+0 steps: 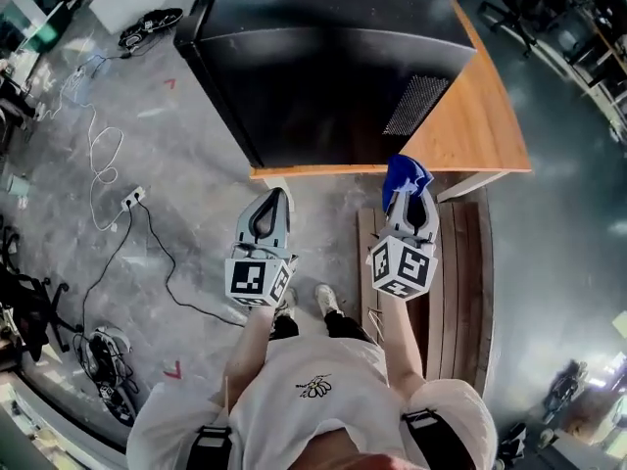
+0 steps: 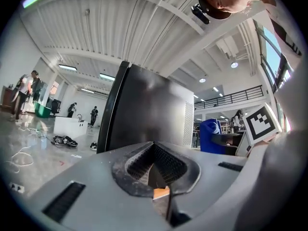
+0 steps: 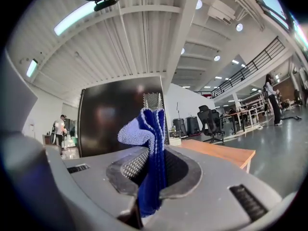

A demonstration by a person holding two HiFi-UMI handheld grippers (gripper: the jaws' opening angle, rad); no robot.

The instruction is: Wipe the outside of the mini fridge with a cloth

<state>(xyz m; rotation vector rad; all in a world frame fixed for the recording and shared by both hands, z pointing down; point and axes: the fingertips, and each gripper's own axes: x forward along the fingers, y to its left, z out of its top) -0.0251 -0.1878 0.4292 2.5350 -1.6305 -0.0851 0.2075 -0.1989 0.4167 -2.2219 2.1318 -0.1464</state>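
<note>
The head view looks down from above. The black mini fridge [image 1: 333,76] fills the upper middle of the frame and stands on a wooden bench [image 1: 480,130], whose orange top shows at upper right. Below the bench's front edge the left claw [image 1: 278,197] sits left of centre and the right claw [image 1: 409,200] right of centre. A blue cloth [image 1: 404,176] bunches up at the right claw's tip, just short of the bench edge and not touching the fridge. Only this view shows the floor: a white cable and power strip [image 1: 131,199] at left, and wooden planks [image 1: 460,262] at lower right.

The left gripper view shows that claw [image 2: 155,150] with its jaws pressed together and nothing between them. The fridge [image 2: 144,109] rises dark in the middle of the frame. The cloth [image 2: 210,134] and the other gripper's marker cube [image 2: 262,124] sit at right, and distant people [image 2: 26,88] stand at far left.

The right gripper view gives the grip itself. The right claw [image 3: 149,165] is closed on the cloth [image 3: 147,143], which runs down between the jaws and flops over to the left at its top. Behind it stand the fridge [image 3: 115,114] with its vent grille [image 3: 153,101], the bench [image 3: 216,152] at centre right and office chairs [image 3: 211,119] beyond.

The print that can be made out is the black-and-white square patterns on the marker cubes [image 1: 257,280] and a small insect-like emblem [image 1: 313,387] on the person's white shirt.
</note>
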